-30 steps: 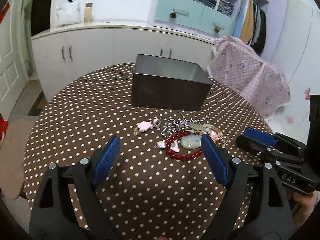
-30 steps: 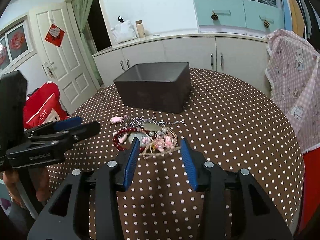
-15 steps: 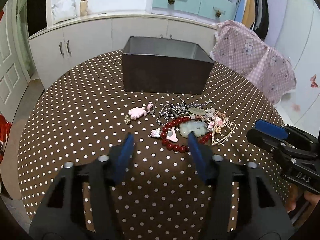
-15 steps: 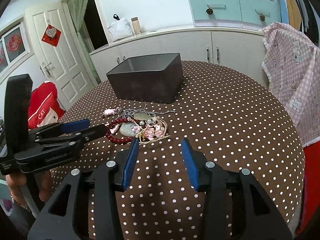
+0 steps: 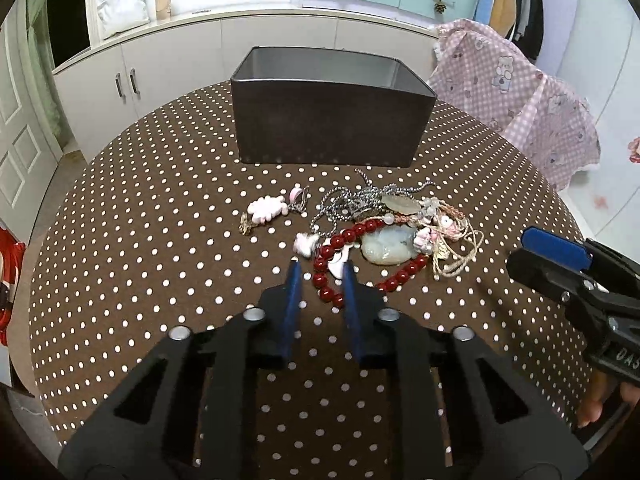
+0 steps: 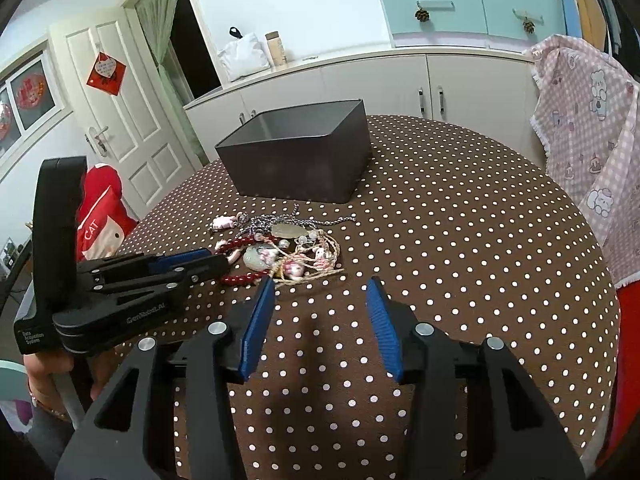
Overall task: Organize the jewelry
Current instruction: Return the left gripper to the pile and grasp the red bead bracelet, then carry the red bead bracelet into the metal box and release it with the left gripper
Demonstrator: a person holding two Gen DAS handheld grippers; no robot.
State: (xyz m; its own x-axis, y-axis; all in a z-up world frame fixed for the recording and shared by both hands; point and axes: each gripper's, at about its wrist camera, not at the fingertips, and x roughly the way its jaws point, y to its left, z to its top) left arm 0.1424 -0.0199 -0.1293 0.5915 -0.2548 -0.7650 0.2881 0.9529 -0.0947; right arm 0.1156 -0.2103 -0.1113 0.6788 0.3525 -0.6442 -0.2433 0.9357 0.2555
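A heap of jewelry lies on the dotted tablecloth: a red bead bracelet [image 5: 362, 232], a pale jade pendant [image 5: 386, 246], grey chains [image 5: 352, 200], beige cords [image 5: 460, 240] and a pink charm [image 5: 266, 208]. The heap also shows in the right wrist view [image 6: 288, 248]. A dark open box [image 5: 332, 120] stands behind it. My left gripper [image 5: 320, 268] has narrowed around the bracelet's near edge, with a gap still between the jaws. My right gripper [image 6: 320, 286] is open and empty, just right of the heap.
The round table [image 6: 460, 240] has a brown polka-dot cloth. A pink checked cloth [image 5: 520, 92] hangs over something at the right. White cabinets [image 6: 360, 80] line the back wall. A red bag [image 6: 100, 208] sits on the floor at the left.
My left gripper has moved forward to the red bracelet and its jaws have closed from wide to narrow. My right gripper has opened a little wider and drawn slightly back.
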